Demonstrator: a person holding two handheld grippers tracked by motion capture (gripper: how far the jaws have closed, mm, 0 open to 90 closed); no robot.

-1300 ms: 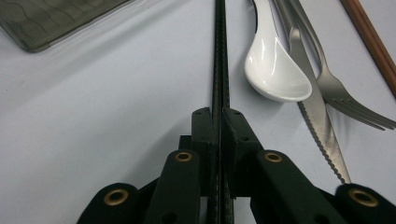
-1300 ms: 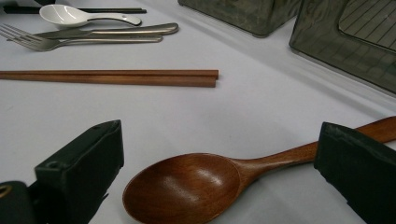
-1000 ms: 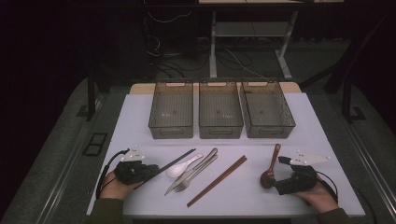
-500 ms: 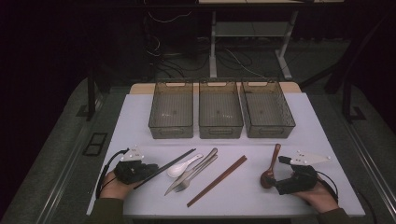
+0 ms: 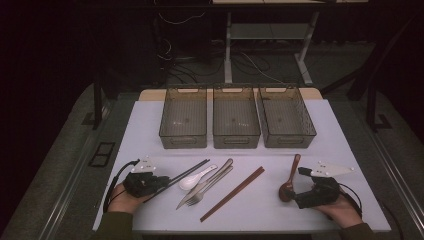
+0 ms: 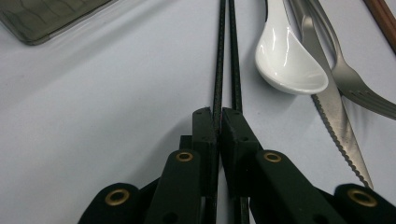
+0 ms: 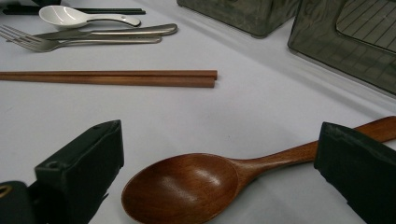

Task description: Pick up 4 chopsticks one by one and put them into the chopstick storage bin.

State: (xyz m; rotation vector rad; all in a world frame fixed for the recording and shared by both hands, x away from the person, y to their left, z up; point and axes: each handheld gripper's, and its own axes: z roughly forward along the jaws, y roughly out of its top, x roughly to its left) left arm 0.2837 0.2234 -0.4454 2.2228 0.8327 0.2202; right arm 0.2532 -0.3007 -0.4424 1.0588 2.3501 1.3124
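dim room; white table (image 5: 150, 120), grey floor (image 5: 65, 165), cables beyond.

This looks like a lab or test room, not a home. A plain white table (image 5: 150, 125) stands on grey carpet in a dark space, with loose cables (image 5: 175, 75) on the floor behind it and the metal legs of a desk (image 5: 227, 45) beyond. Three matching clear bins (image 5: 236, 122) sit in a neat row, with cutlery (image 5: 205, 182) laid out before them like a set-up trial.
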